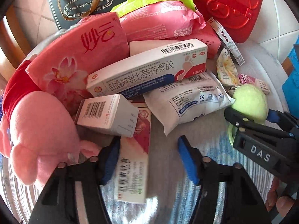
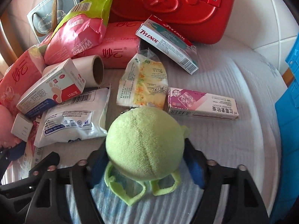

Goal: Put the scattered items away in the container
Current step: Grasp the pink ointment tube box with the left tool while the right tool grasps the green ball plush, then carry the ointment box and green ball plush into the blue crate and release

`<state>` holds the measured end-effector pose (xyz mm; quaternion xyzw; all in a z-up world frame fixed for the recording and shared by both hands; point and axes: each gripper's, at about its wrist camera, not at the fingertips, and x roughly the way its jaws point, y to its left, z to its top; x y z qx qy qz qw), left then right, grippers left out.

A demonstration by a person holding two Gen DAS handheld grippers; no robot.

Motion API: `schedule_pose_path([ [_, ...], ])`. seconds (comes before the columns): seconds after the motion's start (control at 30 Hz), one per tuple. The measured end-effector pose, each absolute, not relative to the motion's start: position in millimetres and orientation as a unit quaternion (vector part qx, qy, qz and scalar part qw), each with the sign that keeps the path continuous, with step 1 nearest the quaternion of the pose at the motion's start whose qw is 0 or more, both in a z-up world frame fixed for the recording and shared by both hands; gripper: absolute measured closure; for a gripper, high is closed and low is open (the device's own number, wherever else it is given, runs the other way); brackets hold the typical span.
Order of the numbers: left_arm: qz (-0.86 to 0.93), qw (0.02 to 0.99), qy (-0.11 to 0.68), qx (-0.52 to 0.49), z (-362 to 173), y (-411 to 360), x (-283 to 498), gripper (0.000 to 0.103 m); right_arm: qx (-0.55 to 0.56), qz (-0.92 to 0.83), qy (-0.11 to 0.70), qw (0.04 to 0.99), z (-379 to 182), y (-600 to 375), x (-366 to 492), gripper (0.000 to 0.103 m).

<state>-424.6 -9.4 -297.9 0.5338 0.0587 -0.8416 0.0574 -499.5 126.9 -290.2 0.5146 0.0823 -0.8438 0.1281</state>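
Note:
A flat pink-and-white medicine box (image 1: 132, 164) lies on the striped cloth between the fingers of my left gripper (image 1: 149, 160). It rests against the left blue pad (image 1: 110, 160), while the right pad stands apart from it, so this gripper is open. My right gripper (image 2: 147, 168) is shut on a green plush ball (image 2: 143, 141) with green loops hanging below it. From the left wrist view the same ball (image 1: 250, 100) sits pinched in the right gripper (image 1: 252, 115). A blue crate (image 2: 287, 112) shows at the right edge.
Scattered around lie a pink plush toy (image 1: 41, 130), pink tissue packs (image 1: 74, 56), a long white gel box (image 1: 147, 71), a white pouch (image 1: 186, 100), a Tylenol box (image 2: 168, 43), a pink ointment box (image 2: 201, 104) and a yellow tissue pack (image 2: 143, 82). A red case (image 2: 158, 5) stands behind.

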Motion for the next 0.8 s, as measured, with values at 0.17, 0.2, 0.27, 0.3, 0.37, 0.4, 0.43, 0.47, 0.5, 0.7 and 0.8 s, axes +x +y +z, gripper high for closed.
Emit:
schedule_pose_path([
  [0.17,-0.843,0.058,0.069,0.530,-296.6,-16.5,-422.8,0.061,0.514,-0.844,0.074,0.136,-287.8,129.7,-496.6,0.035],
  [0.2,-0.844,0.059,0.064,0.529,-296.8,-16.7,-423.8,0.061,0.513,-0.845,0.072,0.137,-287.5,130.6,-496.0,0.035],
  [0.27,-0.848,0.060,0.055,0.524,-297.1,-16.0,-425.2,0.060,0.512,-0.845,0.070,0.136,-287.4,132.0,-495.6,0.034],
  [0.3,-0.849,0.059,0.054,0.522,-297.2,-15.4,-425.5,0.057,0.512,-0.845,0.071,0.137,-288.2,132.0,-495.8,0.034],
  [0.37,-0.851,0.059,0.053,0.520,-297.1,-14.6,-425.2,0.057,0.515,-0.843,0.075,0.136,-290.5,131.2,-496.4,0.034],
  [0.4,-0.852,0.058,0.053,0.518,-297.0,-14.5,-424.3,0.058,0.514,-0.843,0.079,0.136,-291.0,130.0,-495.6,0.035],
  [0.43,-0.853,0.056,0.053,0.517,-296.4,-14.6,-422.9,0.062,0.513,-0.844,0.086,0.134,-290.4,128.6,-493.6,0.036],
  [0.47,-0.853,0.054,0.055,0.516,-295.6,-15.1,-421.3,0.073,0.512,-0.844,0.089,0.136,-289.0,127.4,-491.1,0.037],
  [0.5,-0.853,0.054,0.057,0.517,-295.0,-15.8,-419.5,0.073,0.511,-0.844,0.088,0.138,-287.2,126.9,-488.2,0.038],
  [0.7,-0.856,0.051,0.052,0.511,-285.6,-8.8,-401.4,0.075,0.502,-0.848,0.078,0.149,-270.6,127.4,-464.3,0.038],
  [0.8,-0.866,0.046,0.045,0.496,-269.2,-3.0,-387.2,0.075,0.493,-0.853,0.077,0.154,-256.7,130.0,-452.3,0.038],
])
